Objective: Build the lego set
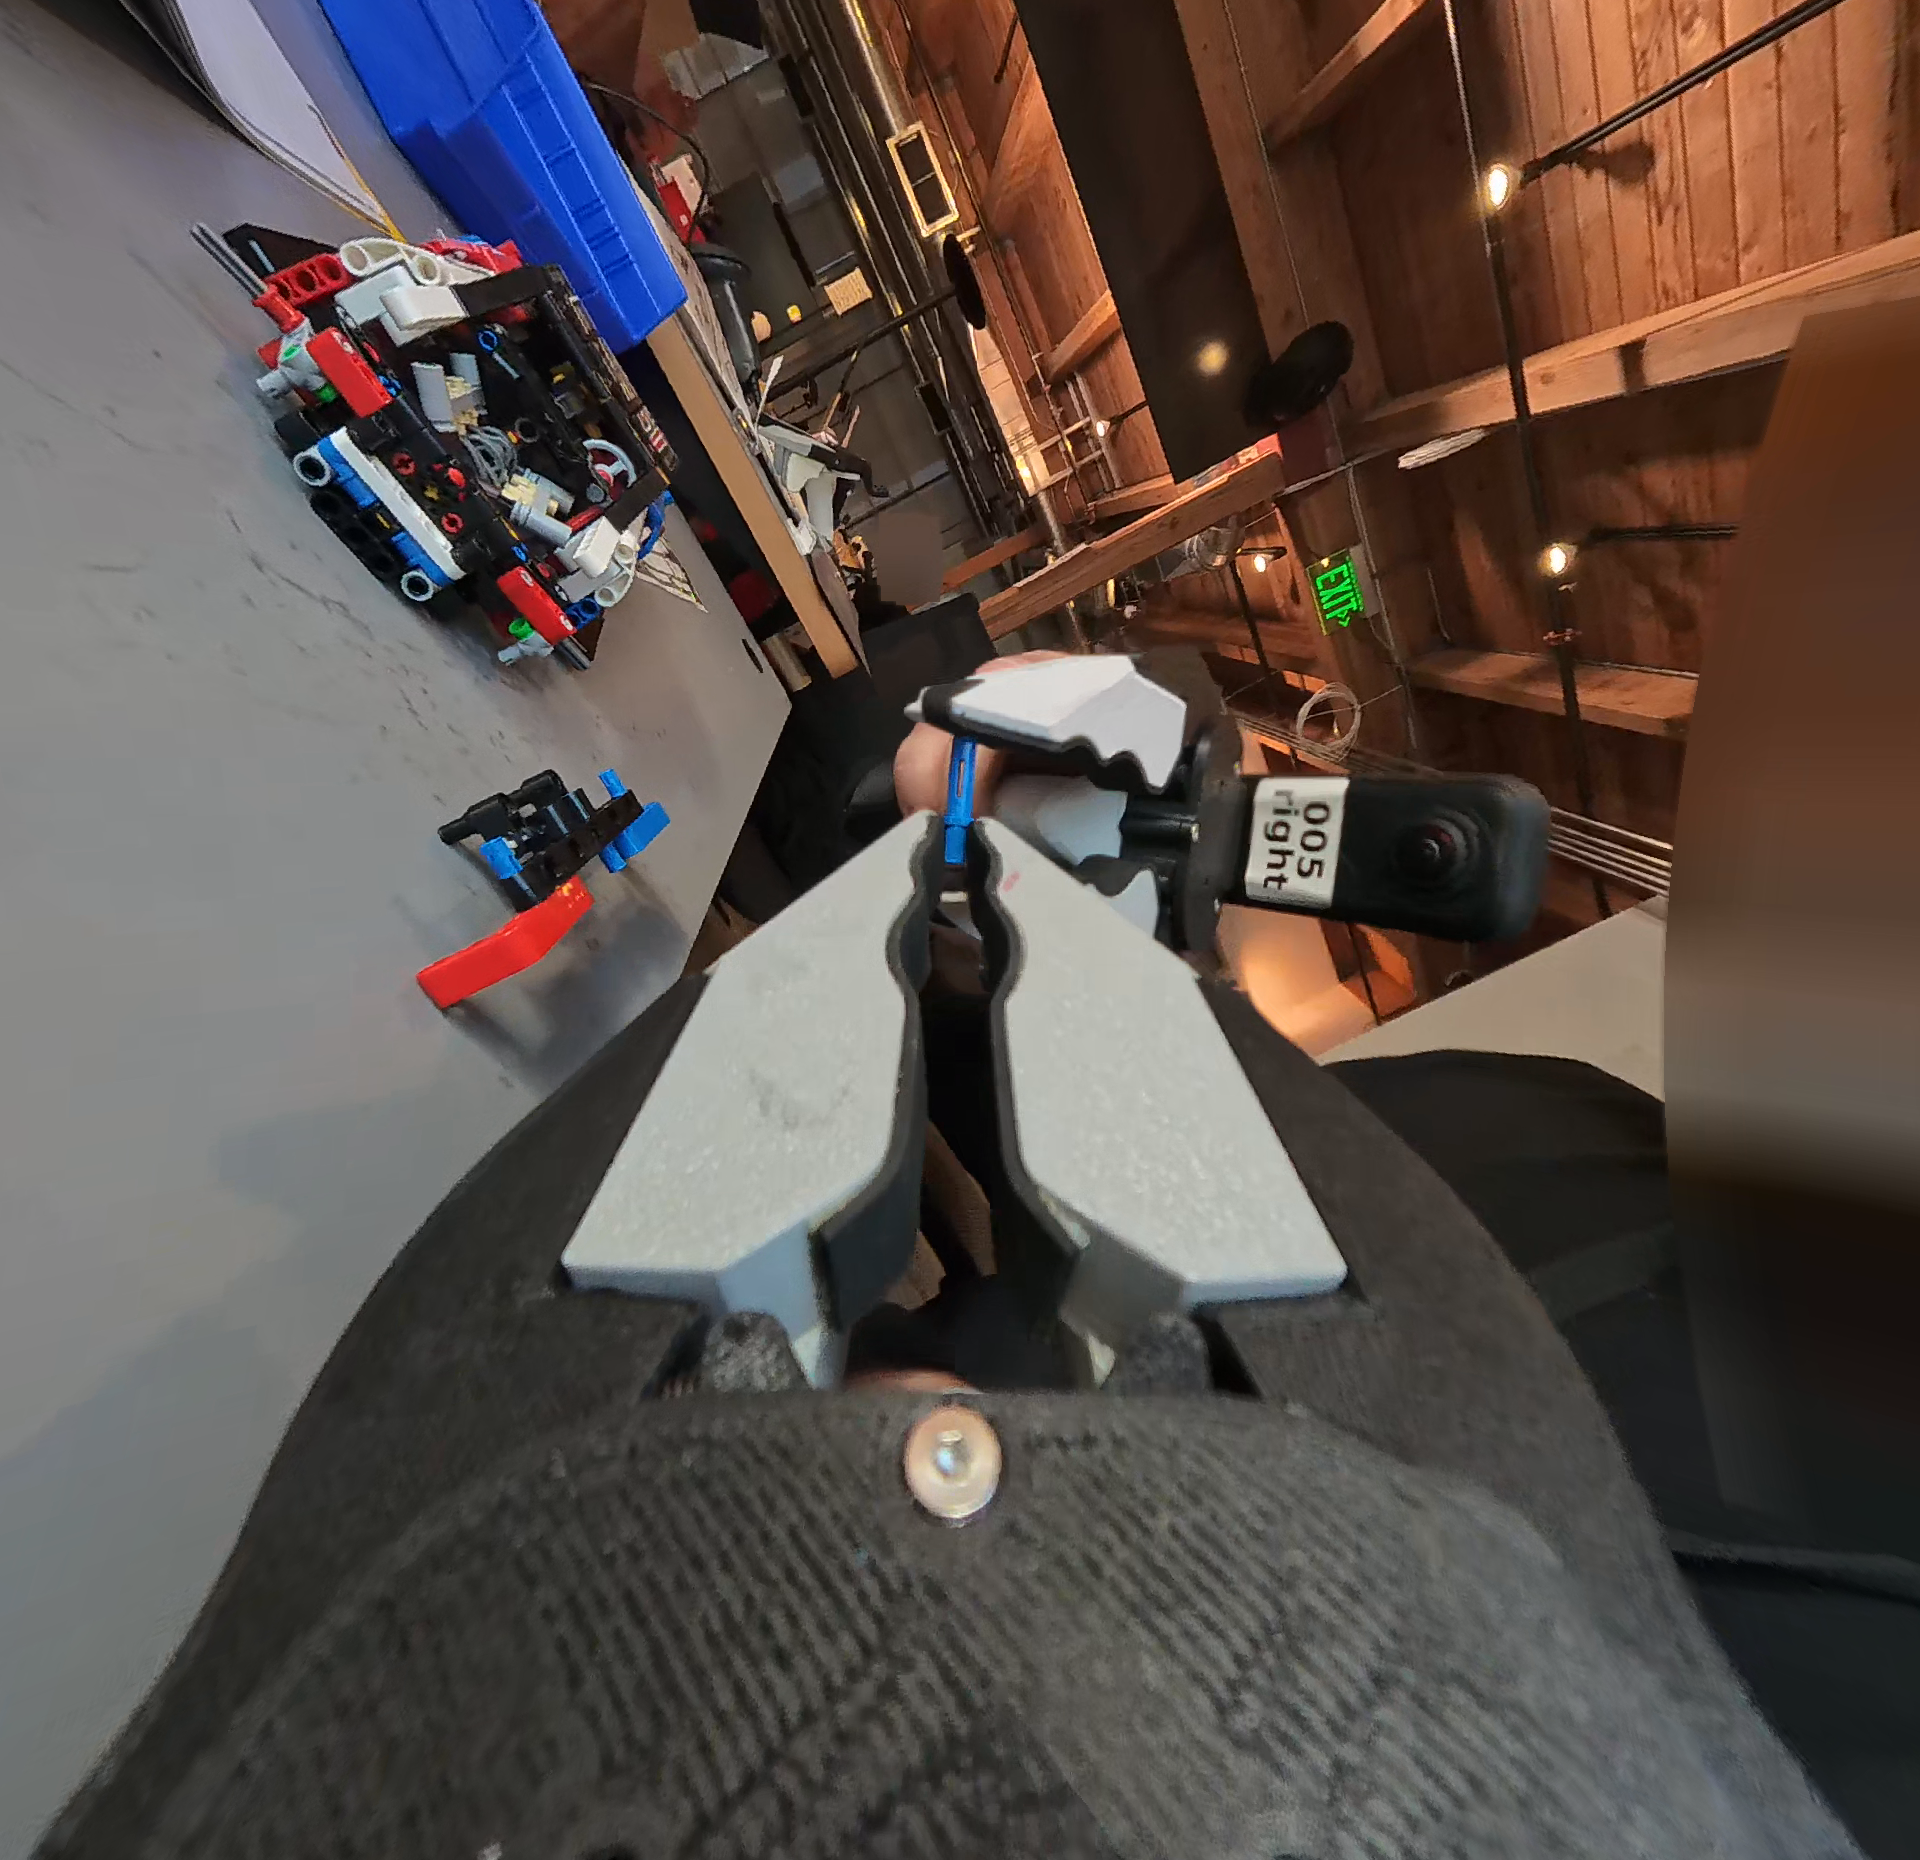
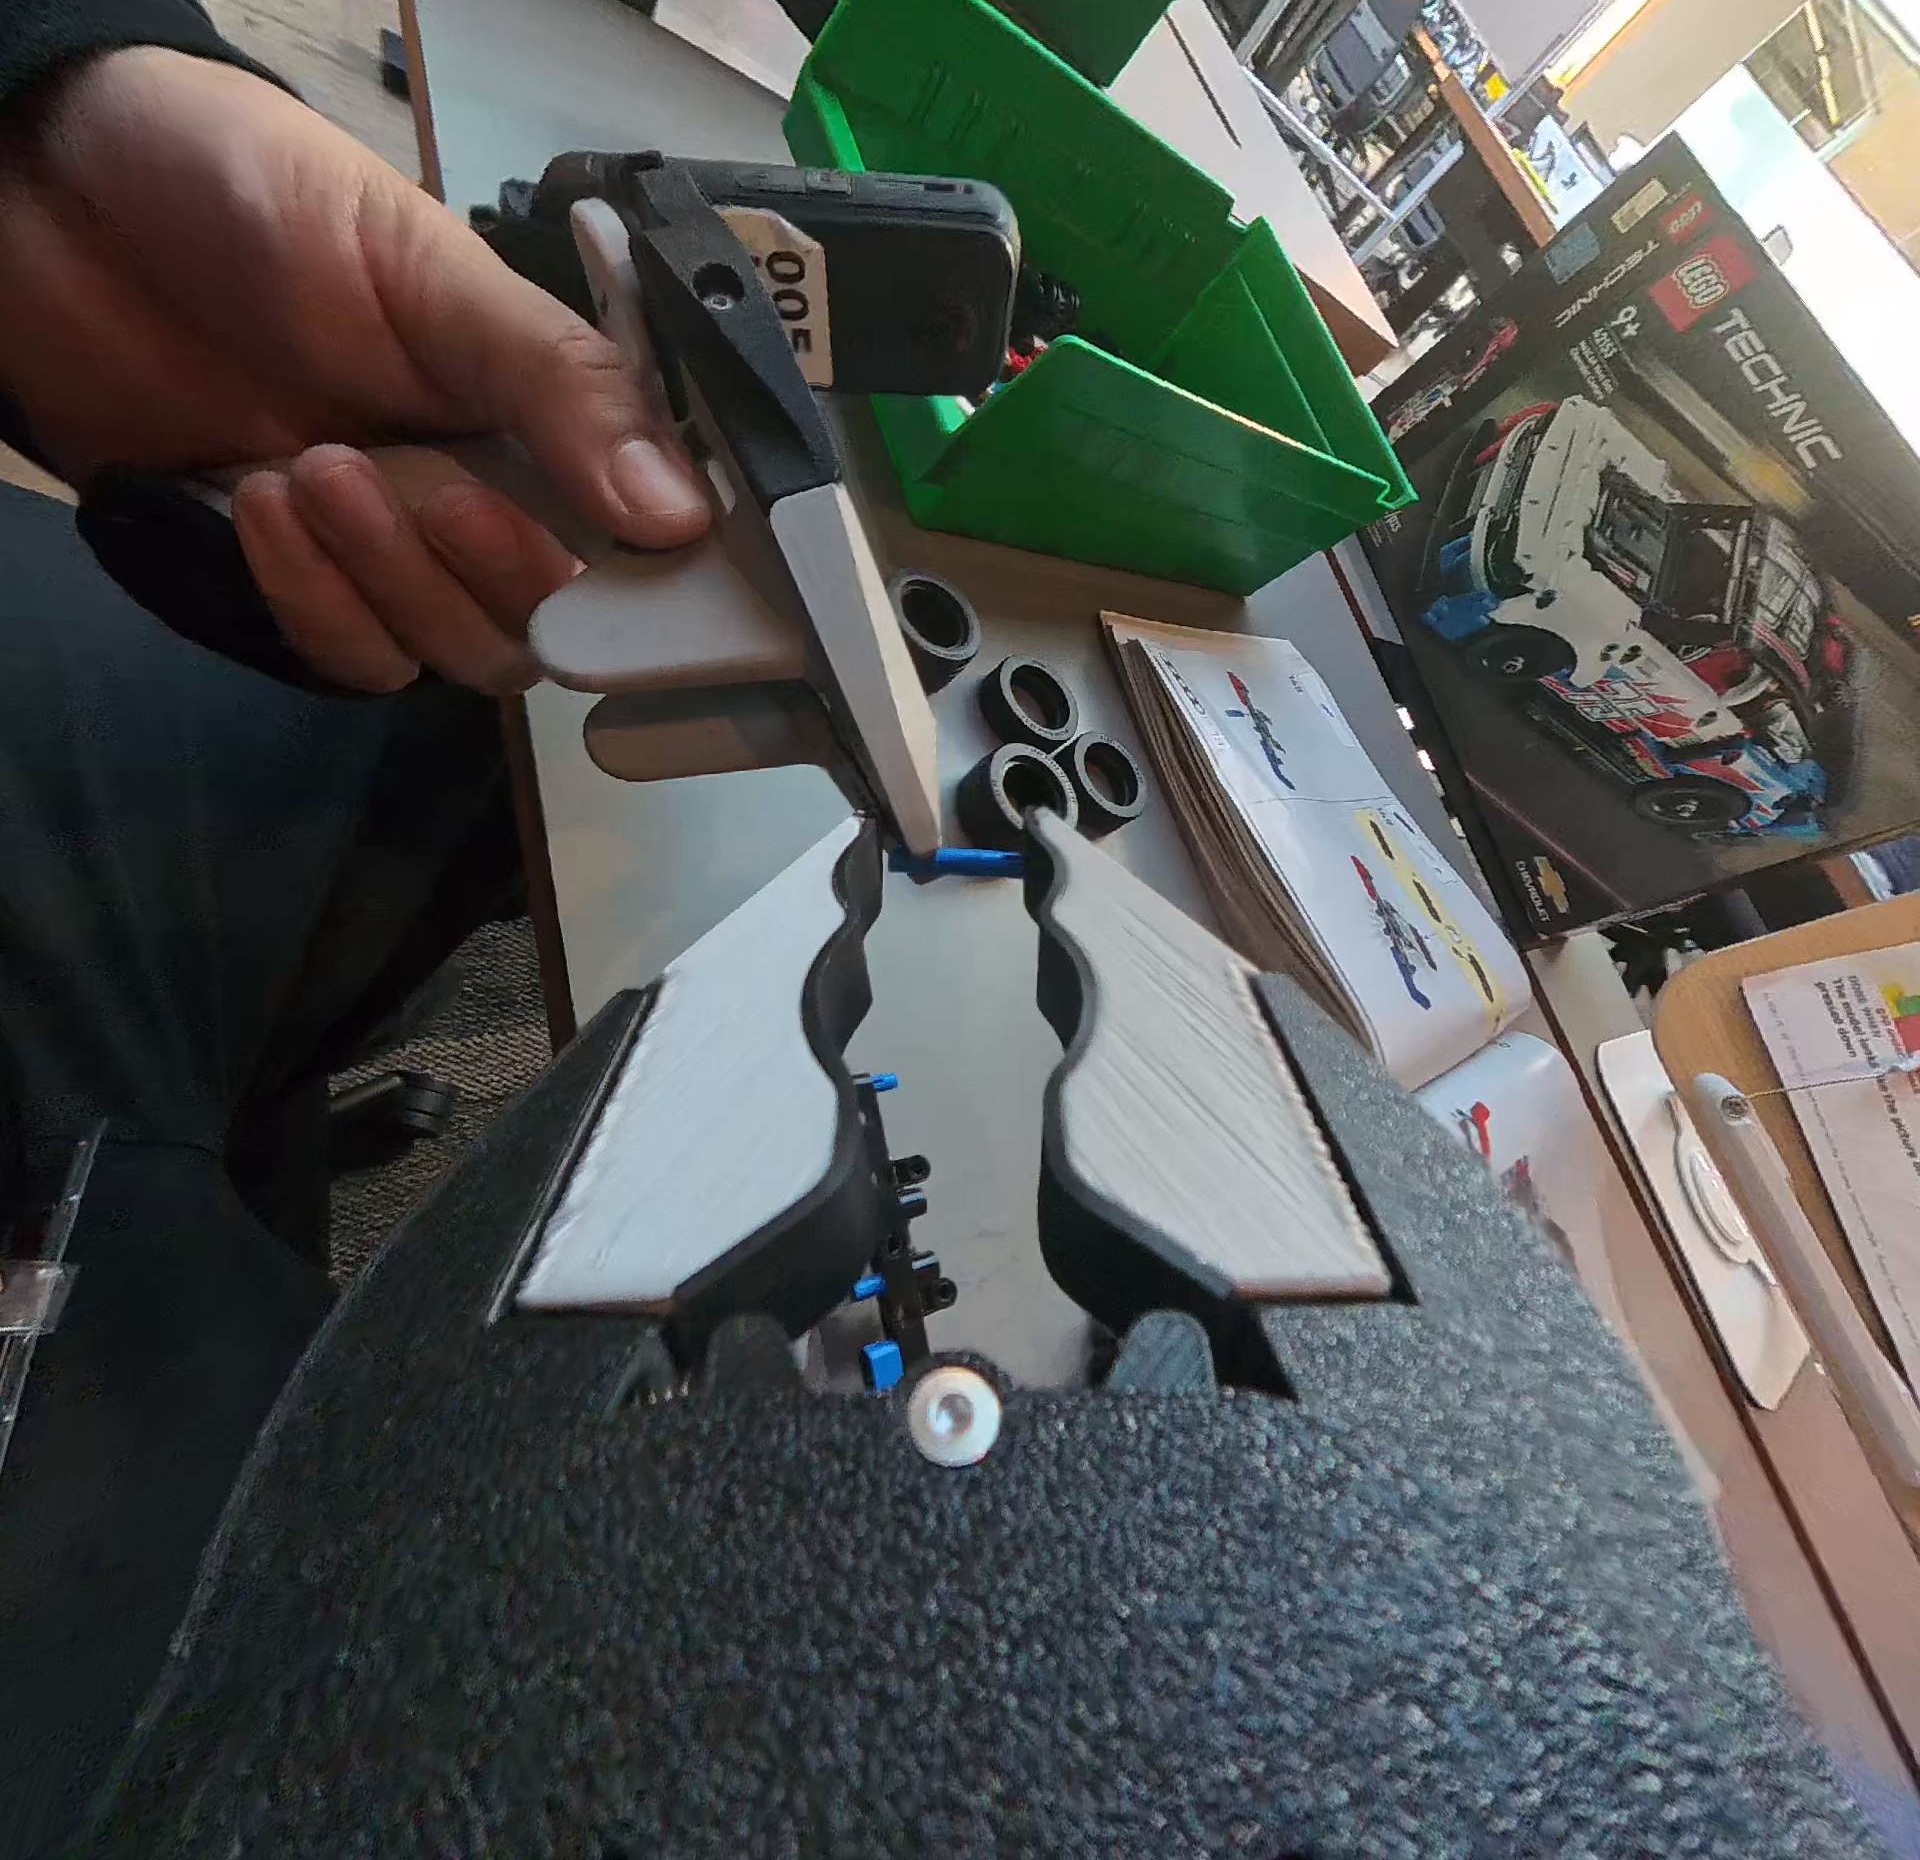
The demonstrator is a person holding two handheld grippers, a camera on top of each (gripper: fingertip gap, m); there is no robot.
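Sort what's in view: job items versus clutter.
Job: thin blue plastic pin pinched by the left hand-held gripper; small black-and-blue brick subassembly; larger multicoloured brick chassis; open instruction booklet.

Clutter: green plastic bins; blue plastic bin.

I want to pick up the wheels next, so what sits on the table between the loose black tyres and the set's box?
In the right wrist view, the open instruction booklet lies between the black tyres and the set's box.
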